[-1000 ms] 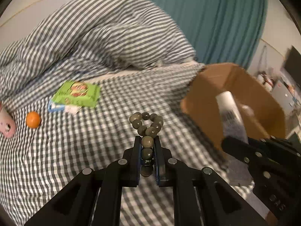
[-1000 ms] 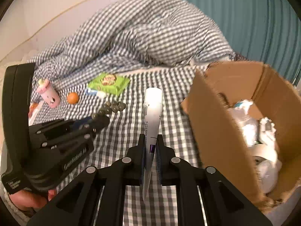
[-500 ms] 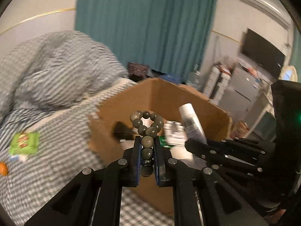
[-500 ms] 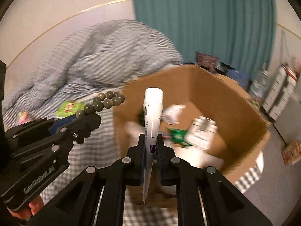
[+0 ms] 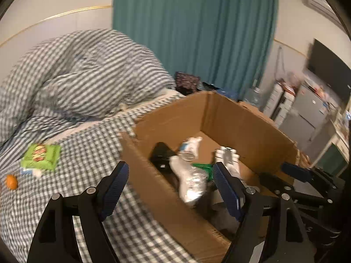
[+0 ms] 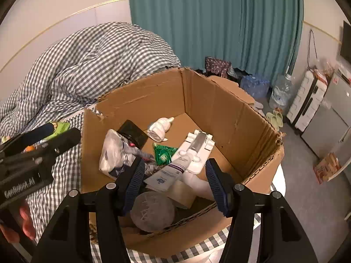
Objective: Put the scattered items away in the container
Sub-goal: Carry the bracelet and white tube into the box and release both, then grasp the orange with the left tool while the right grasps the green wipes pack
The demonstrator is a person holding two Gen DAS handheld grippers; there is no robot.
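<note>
The open cardboard box (image 6: 153, 100) stands on the checked bed with several items inside. My right gripper (image 6: 174, 175) hangs over it, jaws opening, pads touching nothing. The white tube (image 6: 169, 173) lies loose in the box below them, against a white plastic holder (image 6: 197, 146). My left gripper (image 5: 170, 182) hovers at the box's (image 5: 241, 118) near left wall, jaws opening with nothing between them. The bead bracelet is out of sight. On the bed to the left lie a green packet (image 5: 41, 156) and a small orange (image 5: 11, 181).
A rumpled checked duvet (image 5: 87, 76) is heaped behind the box, with a teal curtain (image 6: 219, 22) beyond. A white suitcase (image 6: 307, 100), water bottles (image 6: 280, 92) and slippers stand on the floor at right. A hand (image 6: 24, 223) holds the left gripper (image 6: 43, 140).
Both grippers swung from the bed to over the box. The left let go of the bead bracelet and the right let go of the white tube; both sets of jaws have opened.
</note>
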